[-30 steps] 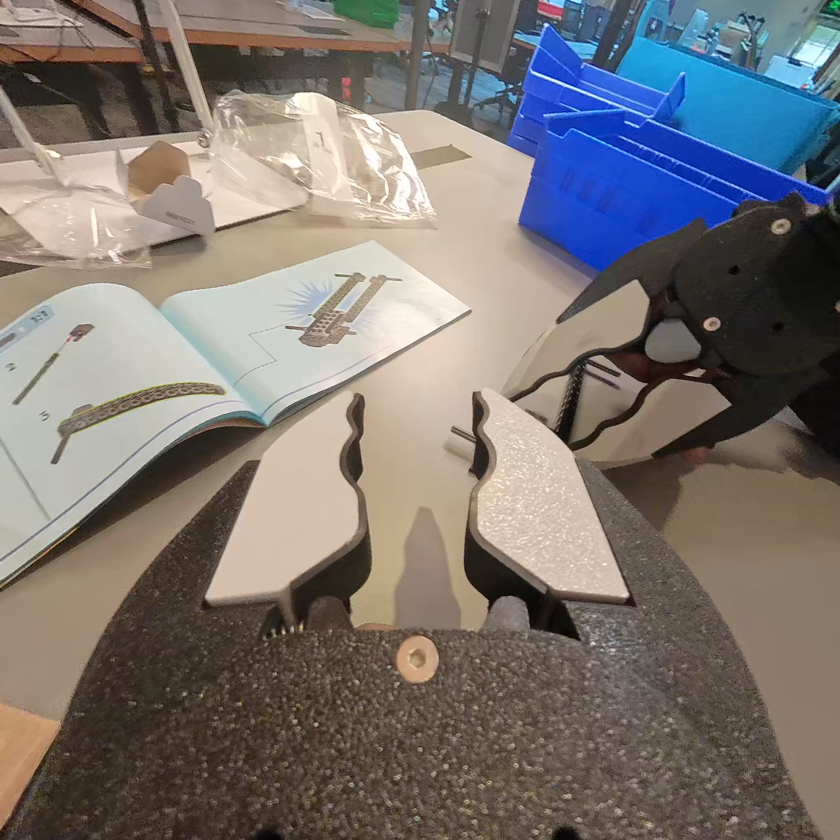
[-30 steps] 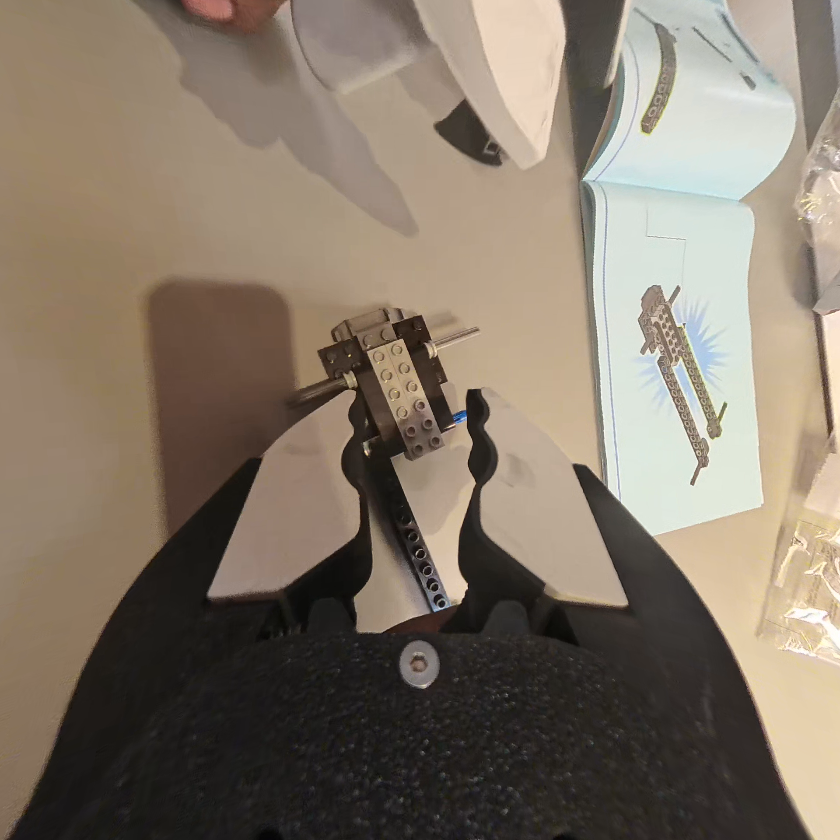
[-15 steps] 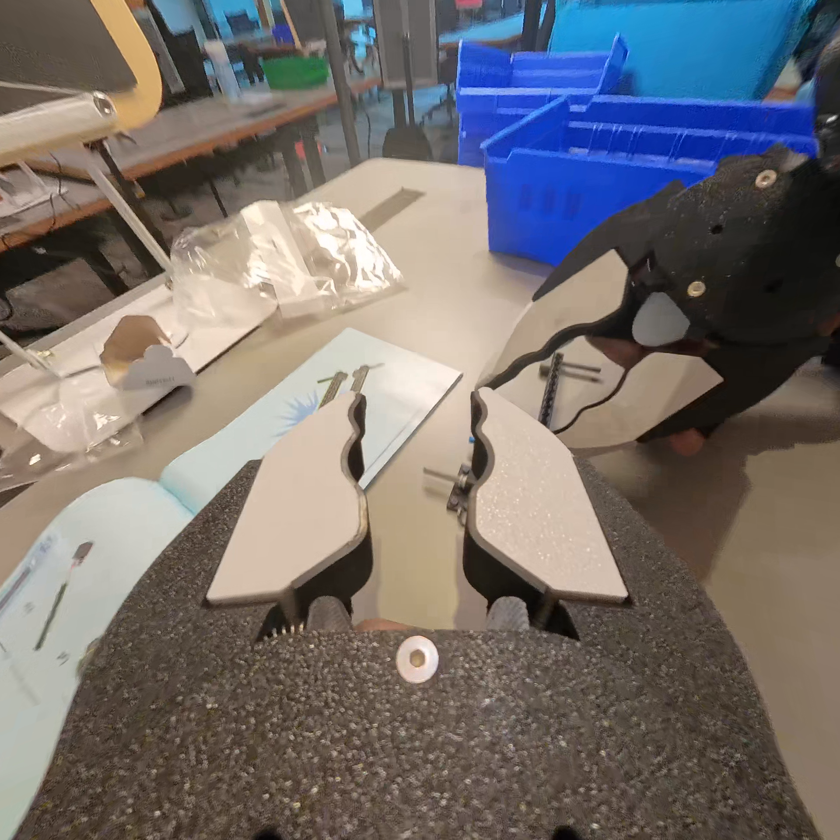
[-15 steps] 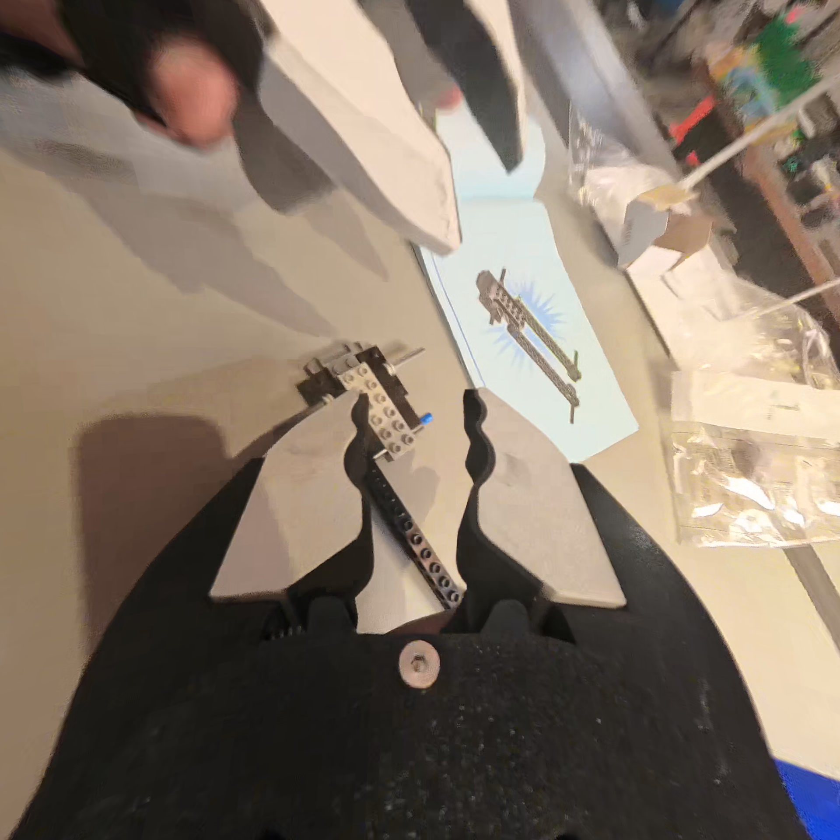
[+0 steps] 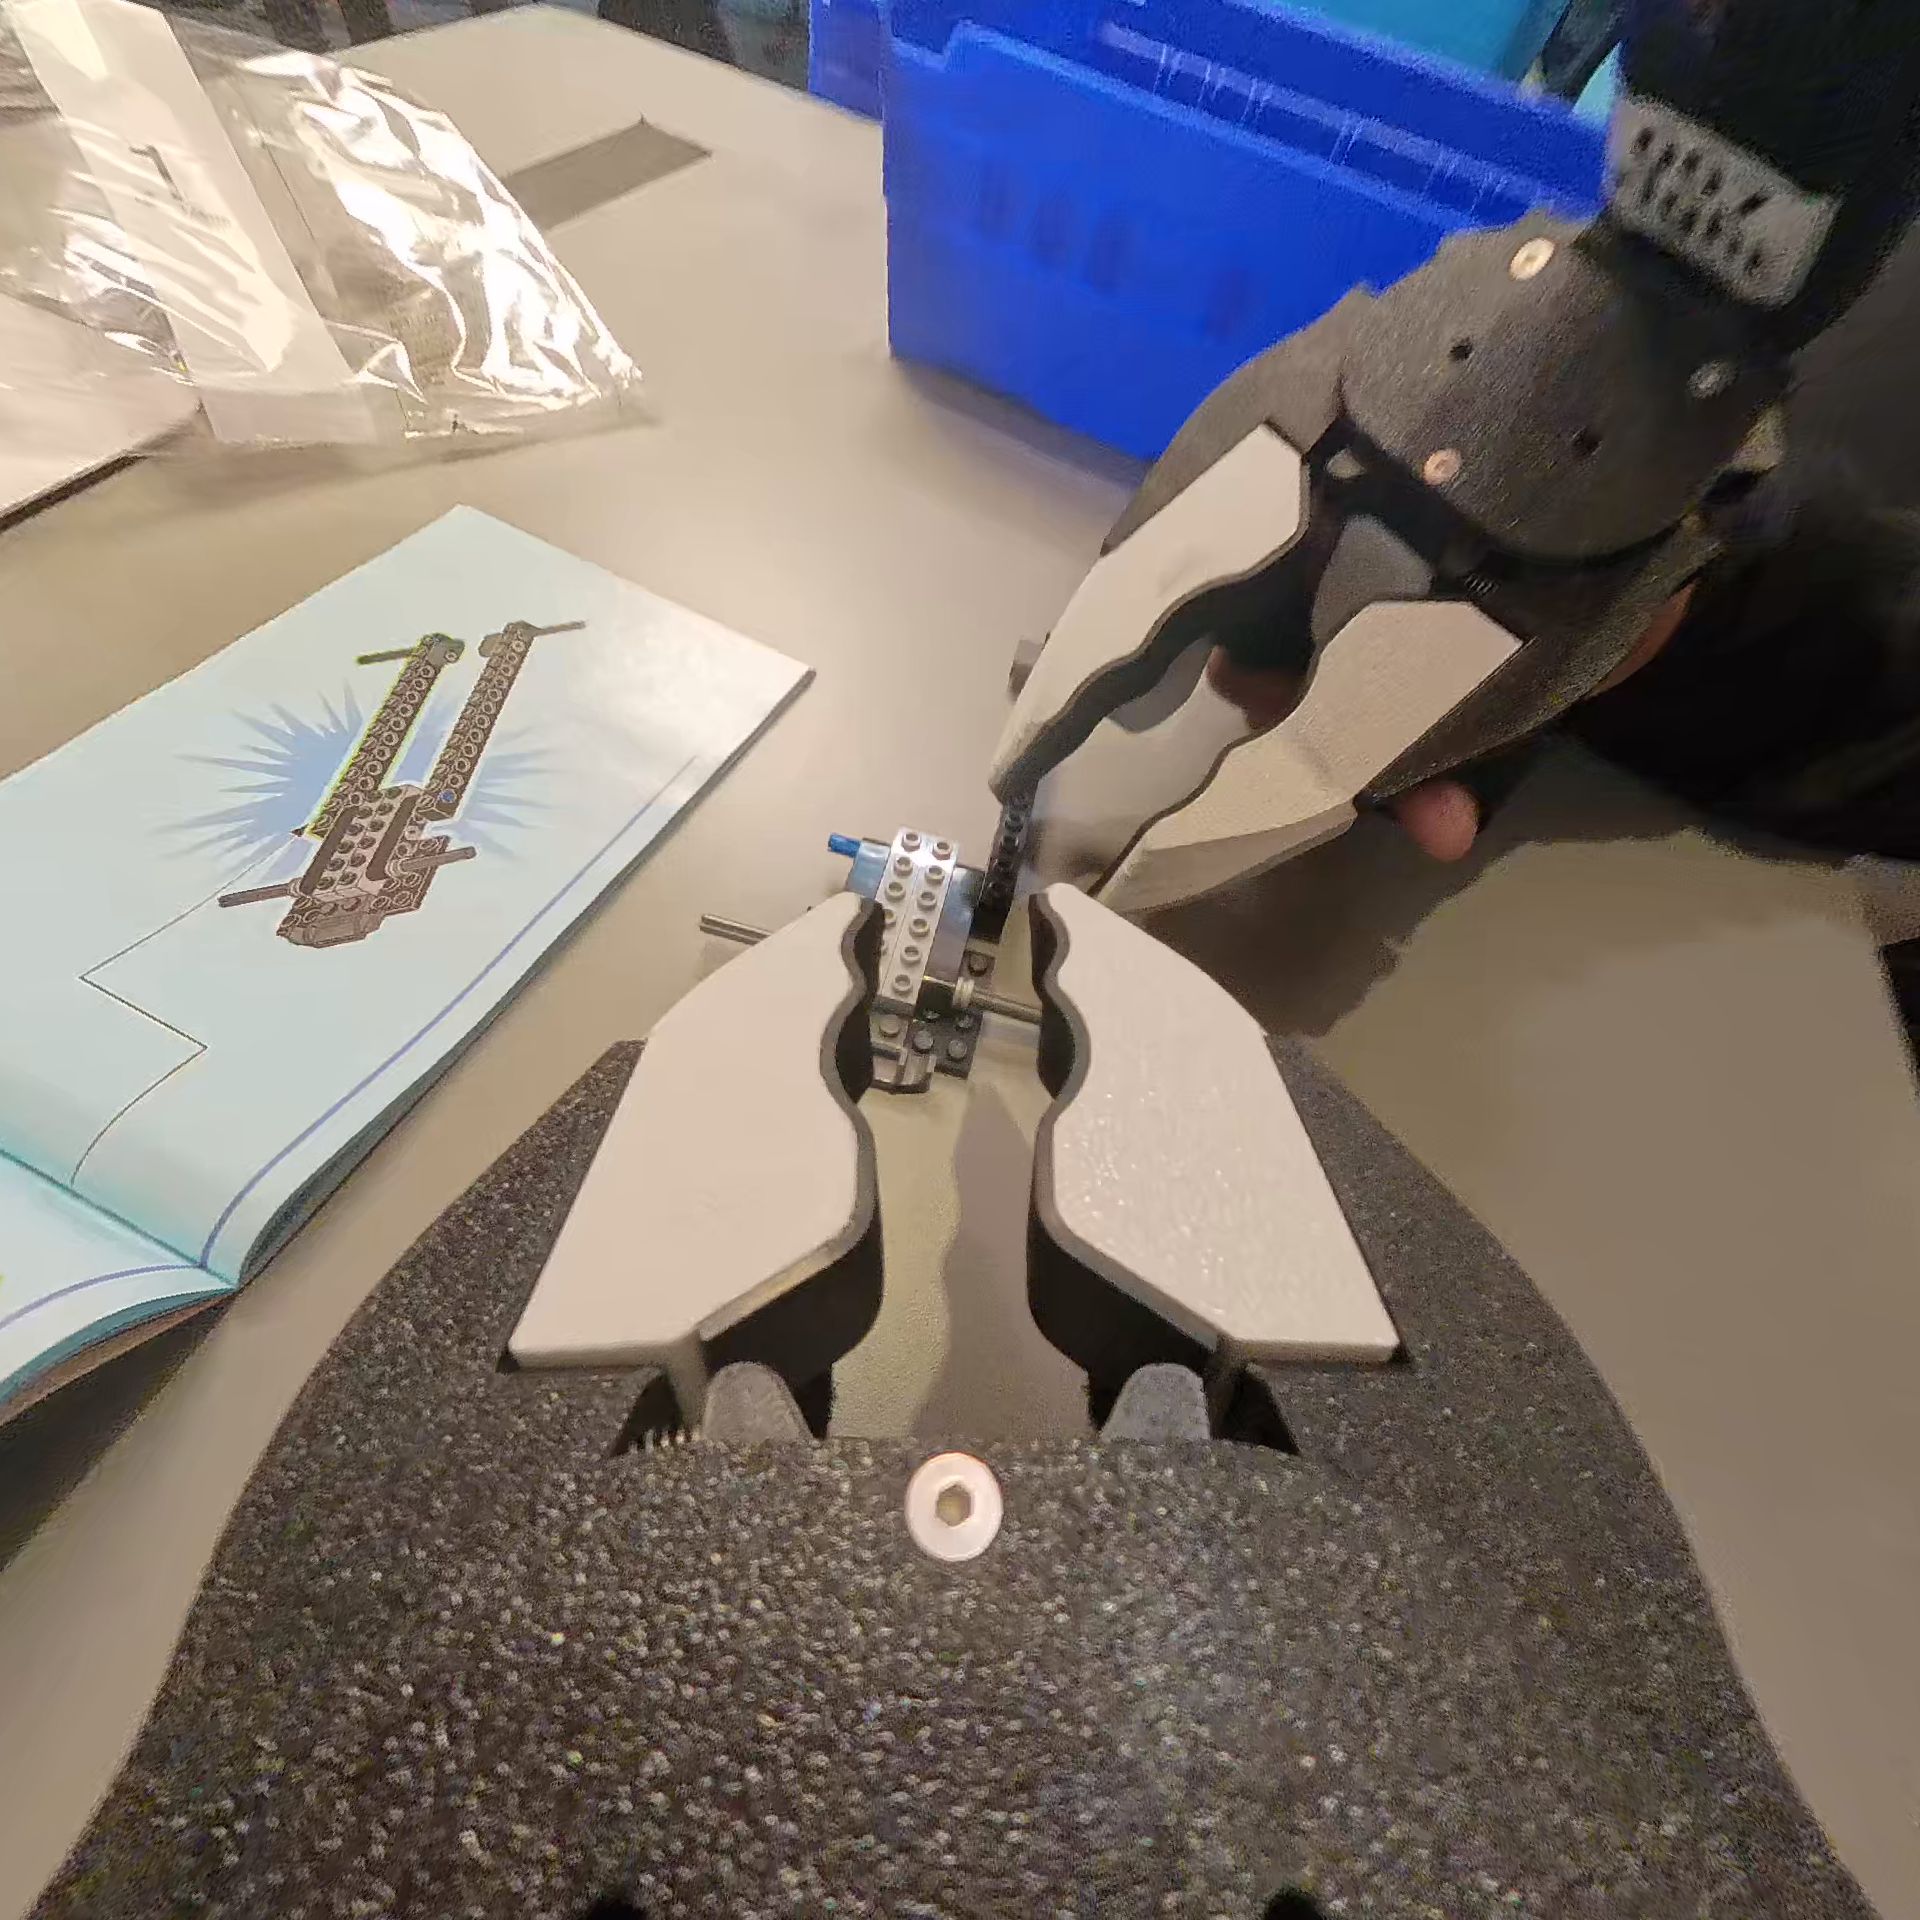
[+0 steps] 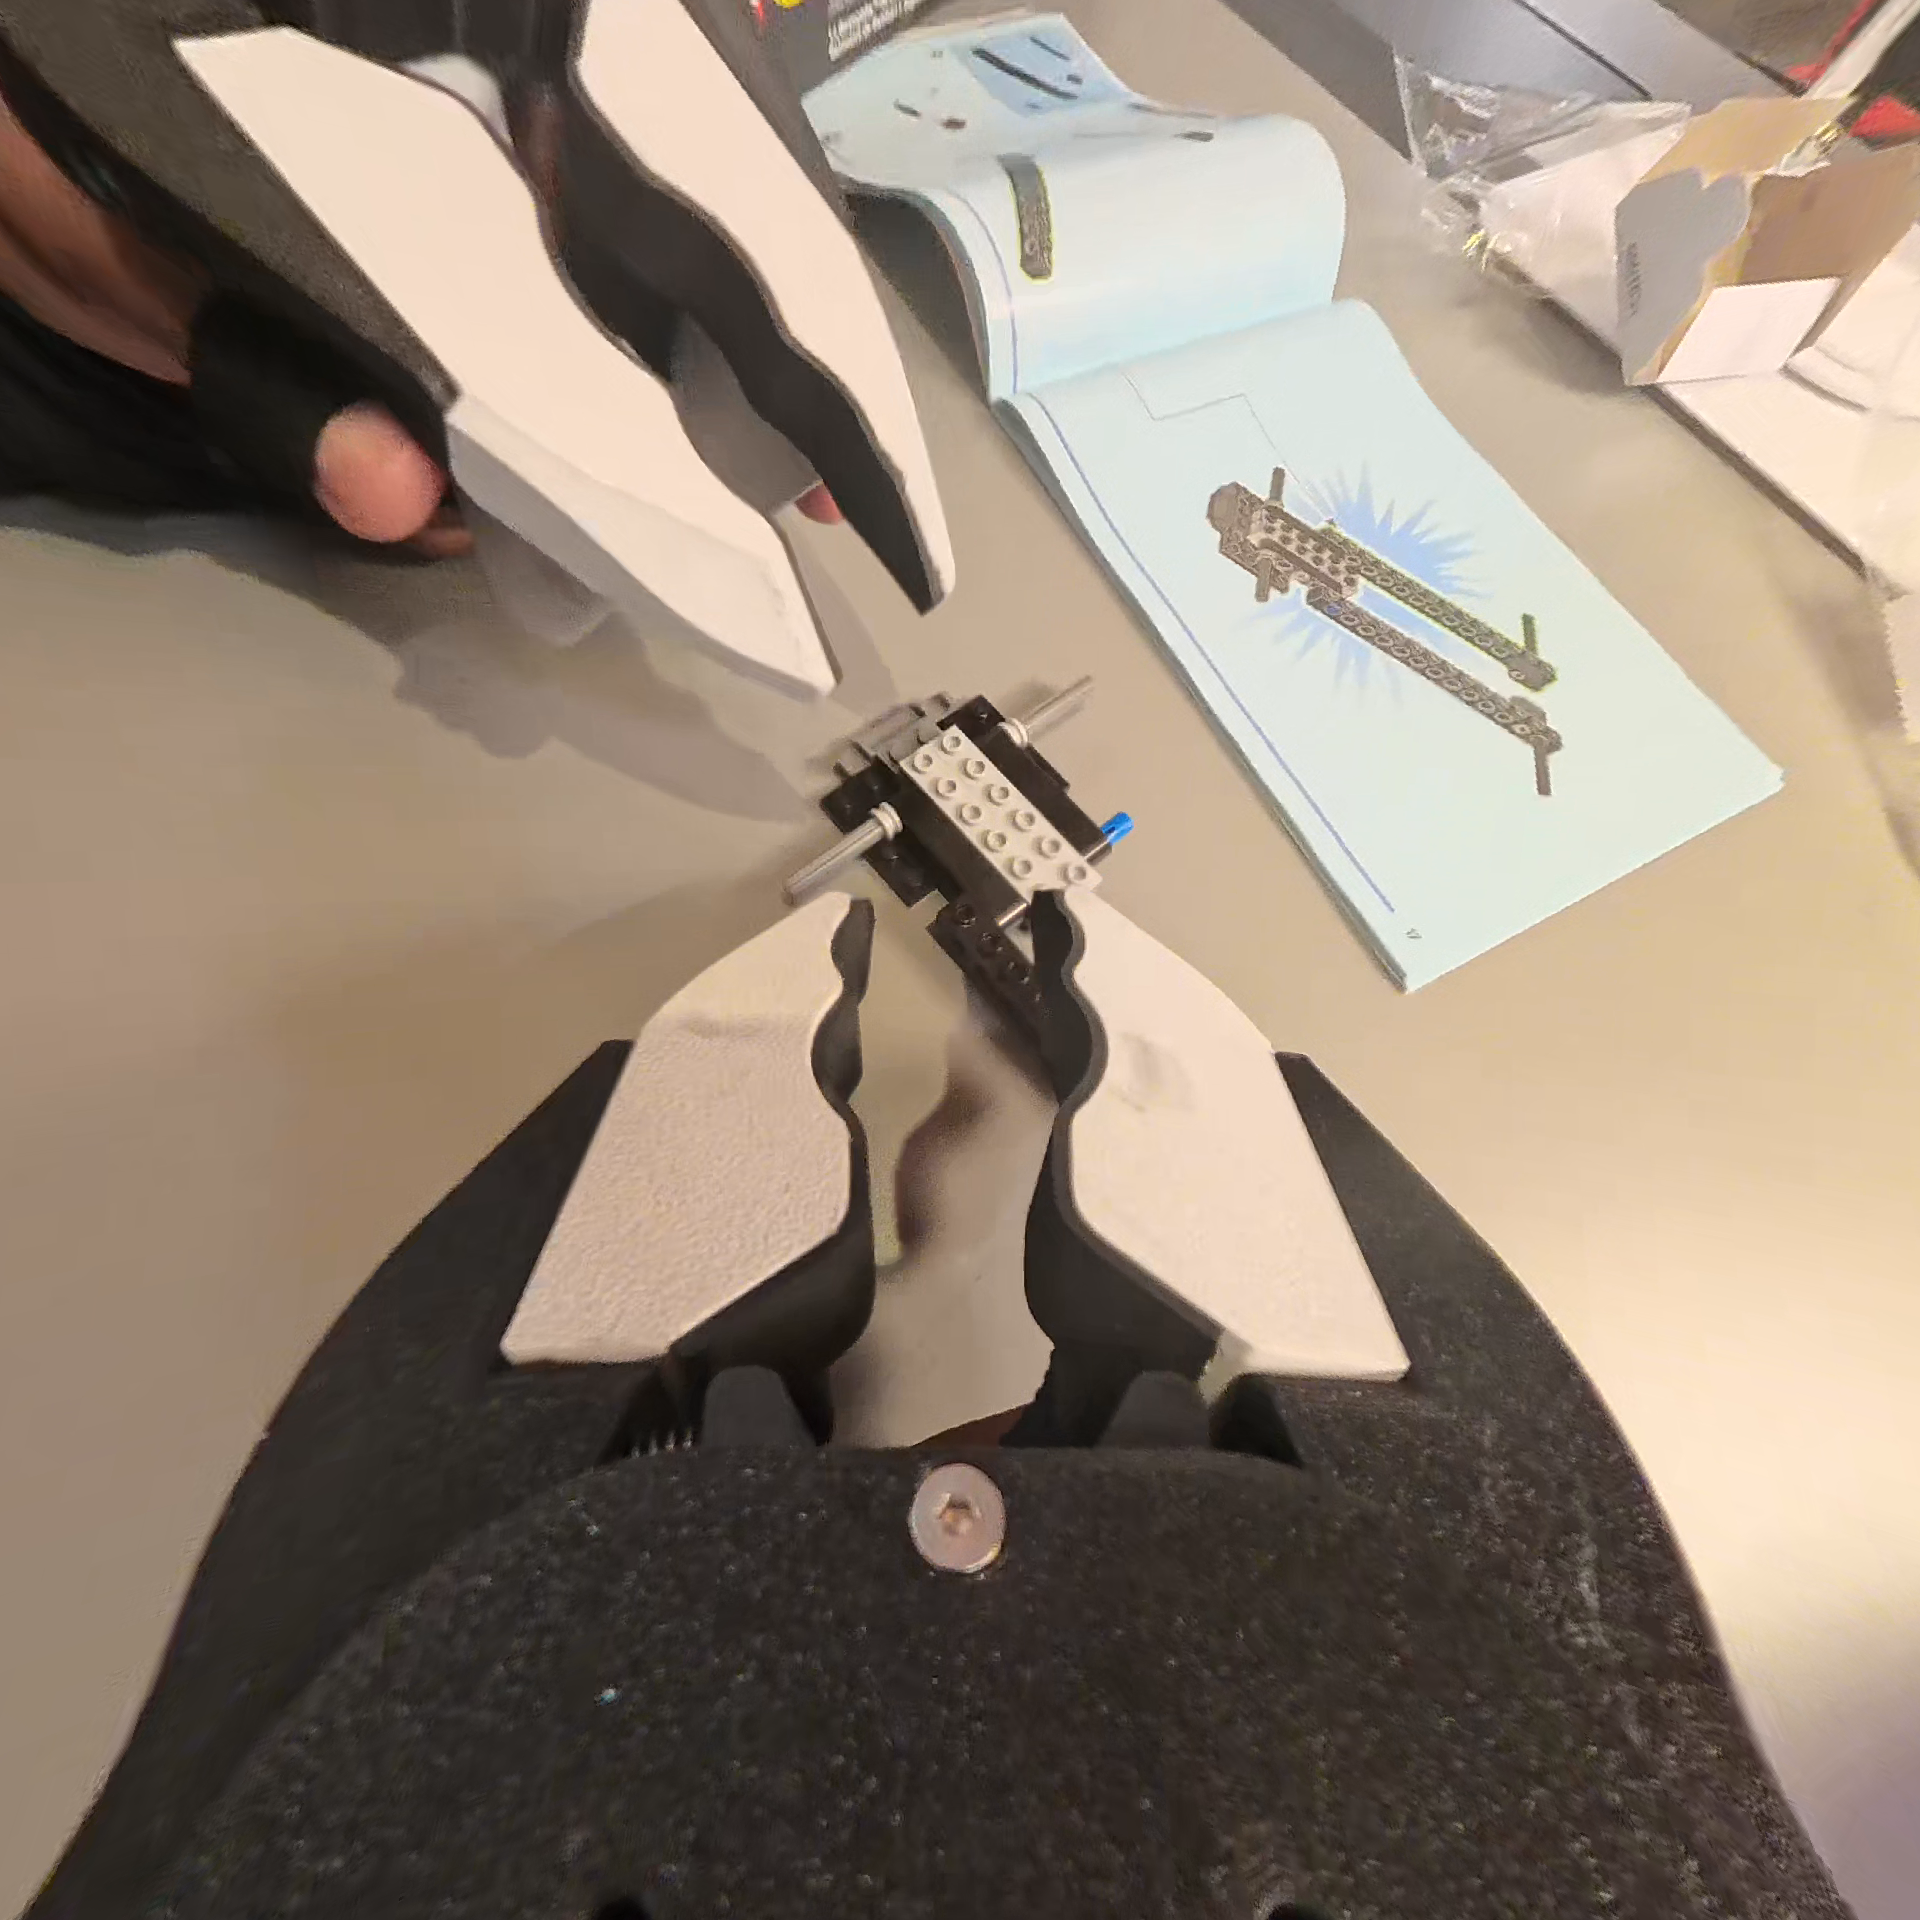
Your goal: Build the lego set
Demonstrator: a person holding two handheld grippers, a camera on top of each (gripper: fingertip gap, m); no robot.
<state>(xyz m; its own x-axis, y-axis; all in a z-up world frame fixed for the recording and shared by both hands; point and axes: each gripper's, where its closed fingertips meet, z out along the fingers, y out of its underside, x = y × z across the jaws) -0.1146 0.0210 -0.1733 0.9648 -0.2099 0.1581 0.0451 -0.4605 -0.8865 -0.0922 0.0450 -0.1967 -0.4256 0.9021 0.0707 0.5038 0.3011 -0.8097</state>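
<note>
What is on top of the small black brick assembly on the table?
A light grey studded plate lies on top of the black brick assembly, running along it. A grey axle passes through the side. What lies under the plate is covered.

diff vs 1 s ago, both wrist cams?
The left gripper swung in from beside the brick assembly and now straddles it, jaws narrower; pad contact unclear. The right gripper backed along the black beam; it no longer flanks the grey brick, and its jaws are narrower too. Booklet, bags and blue bins did not move.
</note>
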